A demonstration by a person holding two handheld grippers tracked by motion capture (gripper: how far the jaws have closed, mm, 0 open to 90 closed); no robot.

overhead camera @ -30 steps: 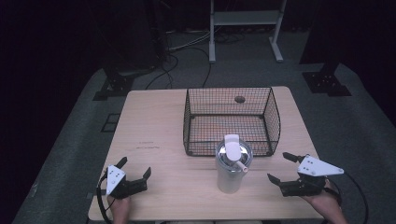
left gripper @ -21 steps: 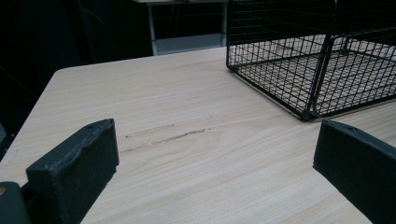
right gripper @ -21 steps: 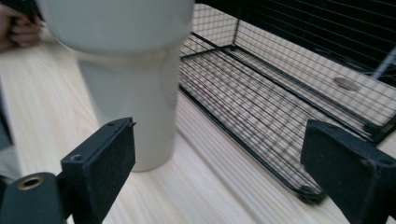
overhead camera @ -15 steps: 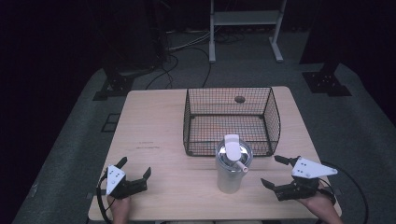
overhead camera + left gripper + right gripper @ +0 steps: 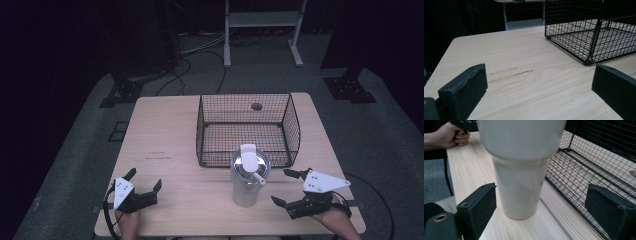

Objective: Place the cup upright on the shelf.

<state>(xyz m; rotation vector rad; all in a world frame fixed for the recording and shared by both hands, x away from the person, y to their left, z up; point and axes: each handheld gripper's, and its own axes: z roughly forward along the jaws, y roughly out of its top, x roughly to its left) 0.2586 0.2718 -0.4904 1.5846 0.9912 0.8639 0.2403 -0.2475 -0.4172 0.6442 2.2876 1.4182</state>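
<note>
The right gripper [image 5: 290,187] is held low at the near right of a pale wooden table [image 5: 165,140], its two black jaws spread wide with nothing between them. It is pointed toward a tall white tumbler [image 5: 248,182], which stands upright just beside it, untouched. In the right gripper view, the tumbler [image 5: 520,170] is seen close ahead between the open jaws, narrowing toward its base on the wood. The tumbler is topped by a lid with a white flip tab [image 5: 248,151], seen from the high view.

Directly behind the tumbler, a black wire basket [image 5: 247,131] is set on the table, its front wall very near the tumbler. A small dark object [image 5: 257,106] is seen at the basket's far side; what it is cannot be told.

The left gripper [image 5: 145,184] is held at the near left of the table, well apart from the tumbler, its jaws likewise wide open and empty. In the left gripper view, bare wood with a faint scuff mark [image 5: 511,73] is seen ahead, and the basket's corner [image 5: 590,37] to the right.
</note>
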